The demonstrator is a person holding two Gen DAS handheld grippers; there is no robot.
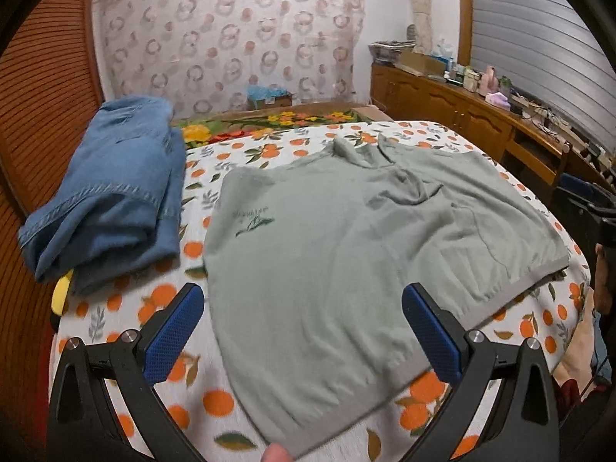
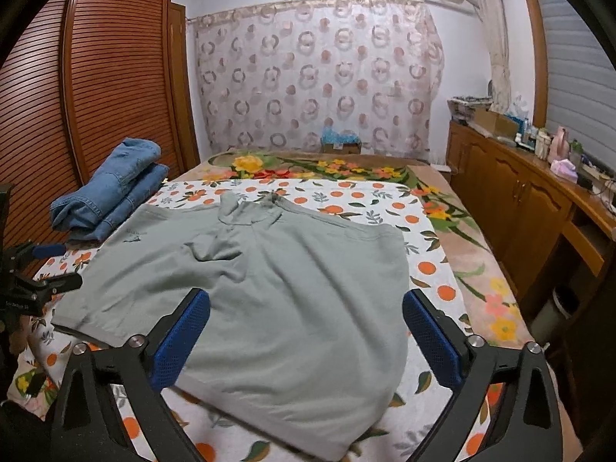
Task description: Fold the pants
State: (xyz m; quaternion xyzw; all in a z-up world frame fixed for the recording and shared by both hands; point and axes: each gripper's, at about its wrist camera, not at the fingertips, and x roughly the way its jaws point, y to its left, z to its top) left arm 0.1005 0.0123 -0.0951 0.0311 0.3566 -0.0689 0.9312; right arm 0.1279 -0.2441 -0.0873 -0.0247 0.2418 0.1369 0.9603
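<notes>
Grey-green shorts (image 1: 346, 254) lie spread flat on the orange-print bedsheet (image 1: 215, 161), waistband and drawstring at the far end; they also show in the right wrist view (image 2: 277, 292). My left gripper (image 1: 304, 331) is open and empty, hovering above the near hem of the left leg. My right gripper (image 2: 306, 335) is open and empty, hovering above the near part of the right leg. The left gripper's black frame (image 2: 34, 288) shows at the left edge of the right wrist view.
Folded blue jeans (image 1: 111, 192) lie on the bed's left side, also in the right wrist view (image 2: 111, 188). A slatted wooden wardrobe (image 2: 96, 88) stands left. A wooden sideboard (image 2: 519, 192) with clutter runs along the right. A patterned curtain (image 2: 319, 73) hangs behind.
</notes>
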